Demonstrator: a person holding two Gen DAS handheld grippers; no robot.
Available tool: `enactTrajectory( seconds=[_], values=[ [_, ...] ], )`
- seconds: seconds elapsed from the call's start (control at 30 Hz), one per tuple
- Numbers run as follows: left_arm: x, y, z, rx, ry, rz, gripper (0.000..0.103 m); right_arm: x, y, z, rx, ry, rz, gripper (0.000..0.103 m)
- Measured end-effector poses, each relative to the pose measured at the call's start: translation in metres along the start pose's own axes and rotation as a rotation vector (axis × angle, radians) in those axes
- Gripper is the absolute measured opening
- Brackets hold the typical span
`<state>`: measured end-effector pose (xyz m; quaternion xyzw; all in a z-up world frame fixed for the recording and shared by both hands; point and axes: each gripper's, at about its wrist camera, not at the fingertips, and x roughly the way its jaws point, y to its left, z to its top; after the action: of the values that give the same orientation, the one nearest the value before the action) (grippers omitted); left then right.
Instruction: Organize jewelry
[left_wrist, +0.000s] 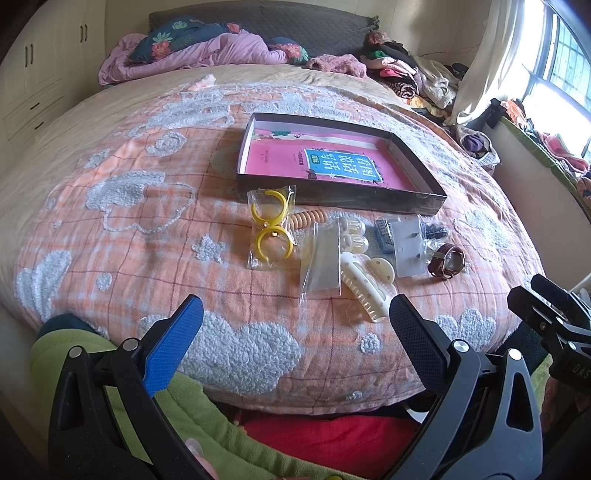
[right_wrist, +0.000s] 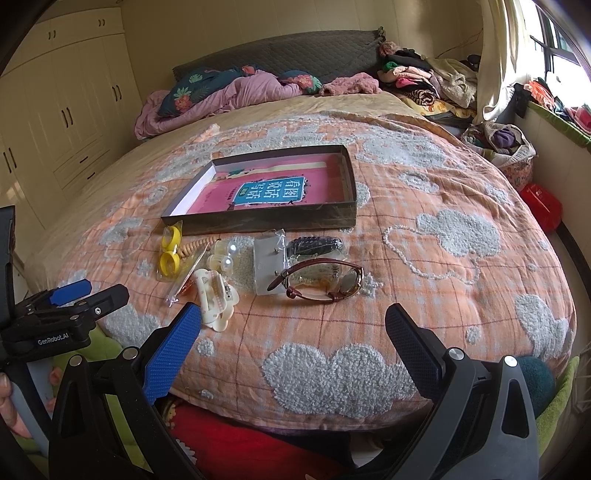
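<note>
Left wrist view. The left tool (left_wrist: 295, 321) occupies the lower part of the frame, its fingers spread wide and holding nothing, above the near edge of the bed (left_wrist: 110, 206). The bed is covered by an orange plaid quilt with grey cloud patterns. At frame centre lies a shallow dark box (left_wrist: 417, 203) lined in pink with a blue printed label. Just below the box, a row of items rests on the quilt: a clear packet of yellow hoop earrings (left_wrist: 271, 229) at left; an orange spiral hair tie (left_wrist: 304, 219) partly beneath it; a clear plastic bag (left_wrist: 321, 258); a cream hair claw (left_wrist: 369, 291) nearest the tool; an earring card (left_wrist: 408, 245); and a brown-strapped watch (left_wrist: 447, 262) at right. Part of the right tool (left_wrist: 550, 314) enters at the lower right edge.

Right wrist view. The right tool (right_wrist: 293, 321) fills the bottom of the frame, fingers likewise spread and empty. The watch (right_wrist: 321, 282) lies directly above it at frame centre, touching the earring card (right_wrist: 267, 269). The hair claw (right_wrist: 216, 295) lies to the left, the yellow hoop earrings (right_wrist: 170, 251) farther left, and the box (right_wrist: 273, 221) above them all. The left tool (right_wrist: 74, 295) appears at the left edge.
</note>
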<state>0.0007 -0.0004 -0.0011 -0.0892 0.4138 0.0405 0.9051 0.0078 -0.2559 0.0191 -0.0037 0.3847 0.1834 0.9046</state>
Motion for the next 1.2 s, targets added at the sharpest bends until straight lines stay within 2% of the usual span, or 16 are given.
enactTrajectory(
  seconds=[0.23, 0.37, 0.73, 0.97, 1.2],
  values=[
    [0.002, 0.002, 0.002, -0.008, 0.0, 0.023, 0.094, 0.002, 0.001, 0.007, -0.008, -0.005, -0.005, 0.099],
    [0.01, 0.016, 0.004, -0.03, 0.007, 0.039, 0.094, 0.012, -0.009, 0.017, -0.001, -0.014, -0.005, 0.099],
    [0.044, 0.044, 0.015, -0.082, 0.097, -0.019, 0.094, 0.037, -0.03, 0.033, 0.013, -0.012, -0.024, 0.099],
    [0.076, 0.048, 0.031, -0.115, 0.115, -0.049, 0.094, 0.056, -0.041, 0.033, 0.038, 0.021, -0.02, 0.099],
    [0.102, 0.05, 0.039, -0.118, 0.122, -0.045, 0.094, 0.079, -0.043, 0.021, 0.044, 0.087, 0.001, 0.099]
  ],
)
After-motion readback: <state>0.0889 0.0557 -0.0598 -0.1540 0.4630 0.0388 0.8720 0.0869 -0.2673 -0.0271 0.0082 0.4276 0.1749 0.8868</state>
